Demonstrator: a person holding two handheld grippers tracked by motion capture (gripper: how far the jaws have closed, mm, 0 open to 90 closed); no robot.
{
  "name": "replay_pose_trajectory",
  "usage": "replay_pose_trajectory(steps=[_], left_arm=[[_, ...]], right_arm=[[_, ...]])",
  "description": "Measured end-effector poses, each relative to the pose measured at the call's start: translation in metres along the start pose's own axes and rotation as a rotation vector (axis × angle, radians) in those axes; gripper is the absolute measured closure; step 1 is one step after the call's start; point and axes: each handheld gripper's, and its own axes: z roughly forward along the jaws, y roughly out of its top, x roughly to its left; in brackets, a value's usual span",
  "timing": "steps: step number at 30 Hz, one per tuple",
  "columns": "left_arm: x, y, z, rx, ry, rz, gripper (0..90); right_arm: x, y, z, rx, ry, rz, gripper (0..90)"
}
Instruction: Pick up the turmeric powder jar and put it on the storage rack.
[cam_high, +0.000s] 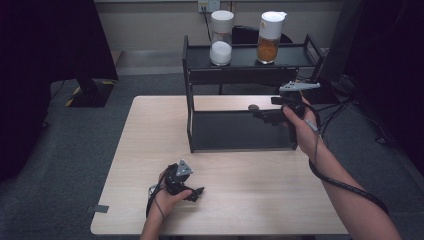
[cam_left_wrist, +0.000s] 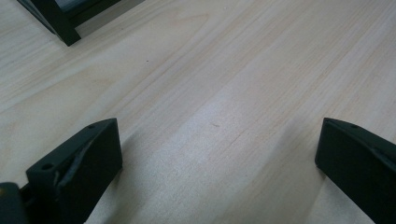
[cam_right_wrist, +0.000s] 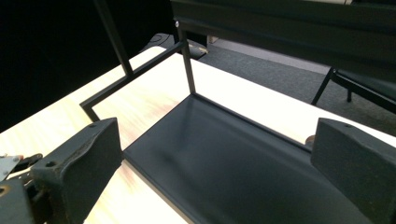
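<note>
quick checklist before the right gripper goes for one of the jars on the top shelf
1. Right gripper open: ok, its jaws stand wide apart in the right gripper view.
2. Right gripper empty: ok, nothing between the jaws.
3. Jars upright on the top shelf: ok, the white jar and the orange jar stand apart, lids on.
4. Right gripper at jar height: not ok, it is low, by the rack's lower shelf.
5. Left gripper out of the way: ok, open over the bare table near the front edge.
6. Jar lids tight: cannot tell.
</note>
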Motion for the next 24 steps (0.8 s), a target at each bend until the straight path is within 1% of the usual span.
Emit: replay_pose_trajectory(steps=[10,24], left_arm=[[0.0,0.0,0.0,0.0,0.0,0.0,0.0],[0.0,0.0,0.0,0.0,0.0,-0.001,0.0]], right_arm=[[-0.001,-0.019,0.005,0.007,0.018,0.023,1.1],[-0.001,-0.042,0.007,0.025,0.022,0.018,1.1]])
